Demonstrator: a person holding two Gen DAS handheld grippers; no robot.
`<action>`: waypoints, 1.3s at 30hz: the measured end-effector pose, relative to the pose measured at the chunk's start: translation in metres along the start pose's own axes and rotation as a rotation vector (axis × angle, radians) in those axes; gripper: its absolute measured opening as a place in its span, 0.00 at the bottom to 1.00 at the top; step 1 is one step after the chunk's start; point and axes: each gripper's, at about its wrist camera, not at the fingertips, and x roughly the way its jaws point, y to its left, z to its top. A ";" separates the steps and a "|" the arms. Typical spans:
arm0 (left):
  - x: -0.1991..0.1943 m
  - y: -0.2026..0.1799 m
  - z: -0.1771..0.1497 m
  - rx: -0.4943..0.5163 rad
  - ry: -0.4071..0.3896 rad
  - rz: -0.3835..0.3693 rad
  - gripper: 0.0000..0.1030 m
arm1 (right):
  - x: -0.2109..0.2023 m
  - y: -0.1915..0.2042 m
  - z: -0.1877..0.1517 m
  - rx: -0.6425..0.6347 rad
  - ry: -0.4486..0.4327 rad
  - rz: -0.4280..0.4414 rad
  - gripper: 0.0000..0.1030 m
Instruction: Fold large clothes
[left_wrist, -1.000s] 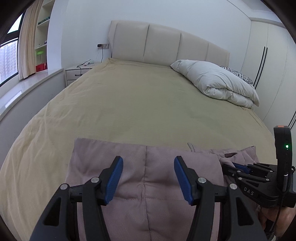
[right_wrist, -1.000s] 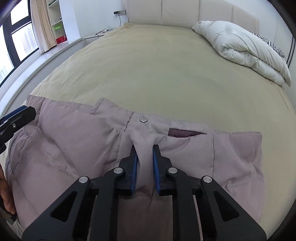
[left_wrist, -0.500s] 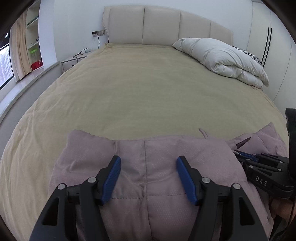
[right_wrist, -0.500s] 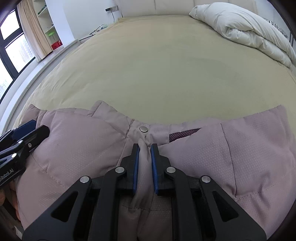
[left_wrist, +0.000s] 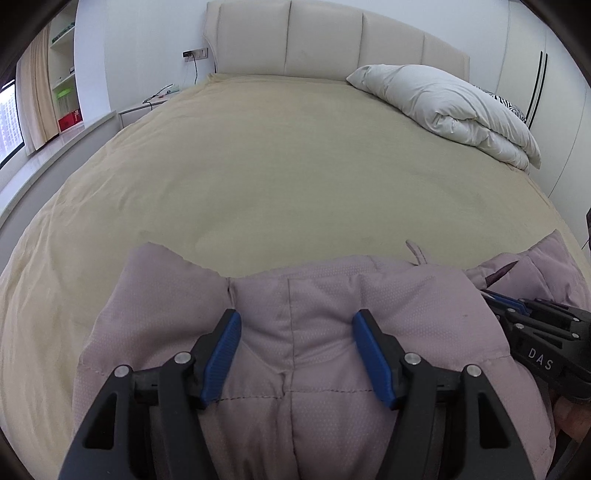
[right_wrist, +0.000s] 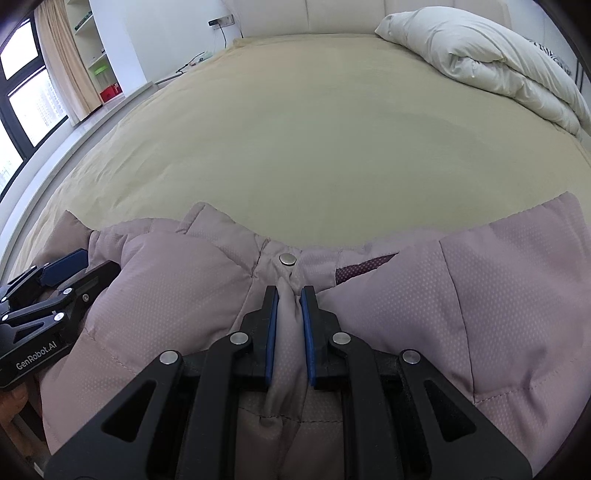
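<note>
Both wrist cameras sit low at the foot of the bed (left_wrist: 295, 155), facing its headboard (left_wrist: 325, 40) across the padded jacket (left_wrist: 314, 306) close beneath each lens. The views share the bedspread and white duvet (right_wrist: 491, 55) (each also catches the other's tongs).

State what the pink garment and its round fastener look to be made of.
Garment: likely a matte synthetic shell over padding; its weave is finely dotted and it puffs between stitched seams. Fastener: looks like a metal snap, silvery and shiny.

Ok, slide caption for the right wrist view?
Right gripper pinches the mauve padded jacket's placket below its snap, over the tan bed.
</note>
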 end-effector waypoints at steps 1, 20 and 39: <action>-0.003 0.001 0.003 -0.006 0.014 -0.006 0.65 | -0.003 0.001 0.003 0.007 0.007 0.007 0.12; -0.058 -0.003 -0.047 0.027 -0.067 0.020 0.81 | -0.081 0.033 -0.073 -0.081 -0.050 0.047 0.13; -0.108 0.004 -0.058 0.047 -0.104 0.025 0.86 | -0.166 -0.043 -0.090 0.052 -0.215 -0.059 0.13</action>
